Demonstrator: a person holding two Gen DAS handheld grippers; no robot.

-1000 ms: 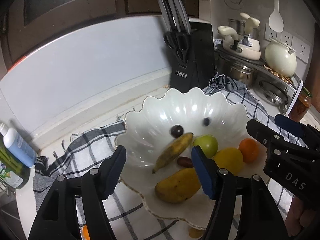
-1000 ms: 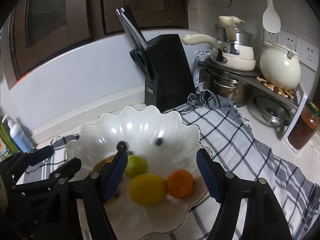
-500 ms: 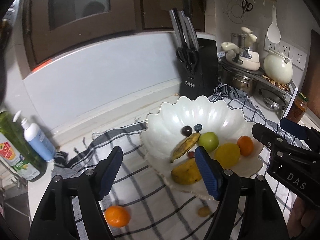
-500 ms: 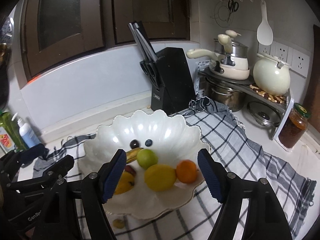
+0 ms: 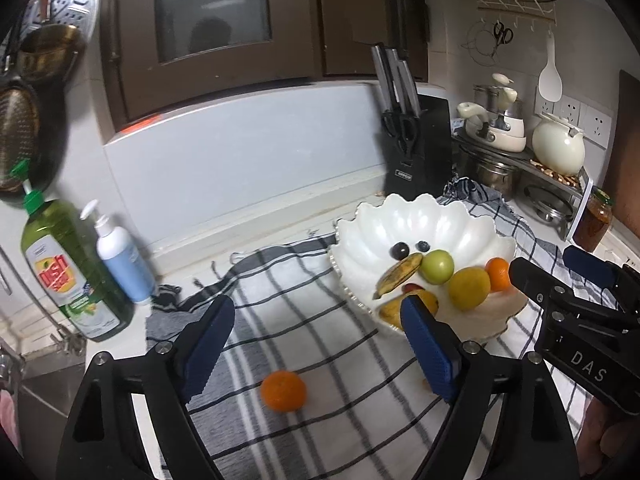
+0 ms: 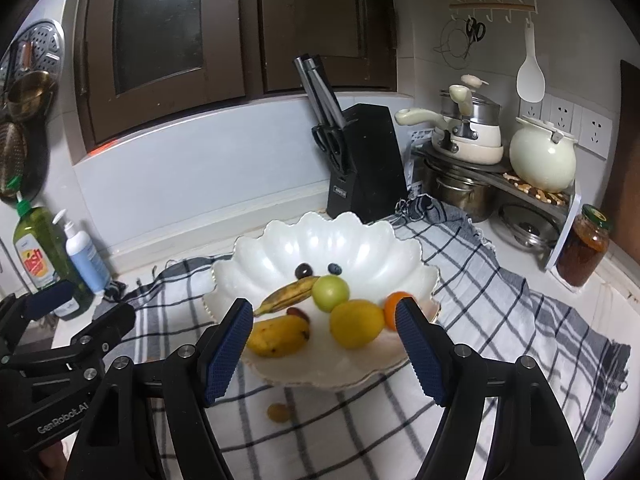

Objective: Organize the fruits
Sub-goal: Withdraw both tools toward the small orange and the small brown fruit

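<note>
White and scalloped with a thin gilt edge, the bowl (image 6: 360, 236) sits on a checked cloth (image 6: 500, 320) spread over the counter (image 5: 280, 208), in front of a black knife block (image 6: 368, 160). Inside it lie a speckled banana (image 6: 286, 294), a green apple (image 6: 330, 288), a yellow lemon (image 6: 356, 322), a mango (image 6: 276, 336) with dark spots, an orange (image 6: 394, 306) half behind the lemon, a dark grape (image 6: 303, 270), a blueberry (image 6: 335, 268) and a small reddish fruit (image 6: 296, 312) too hidden to name. Two pieces remain on the cloth outside the bowl: a loose orange (image 5: 283, 391) near the front left, well apart from the bowl, and a small brownish fruit (image 6: 278, 412) just below the bowl's front rim.

Left tongs (image 5: 316, 340) are spread wide, having just been opening, with nothing between their blue pads; the loose orange shows below the gap. Right tongs (image 6: 324, 344) also stand spread and empty, framing the mango and lemon from above without touching them. A green soap bottle (image 5: 68, 272) and a white pump bottle (image 5: 120, 260) stand at the far left.
</note>
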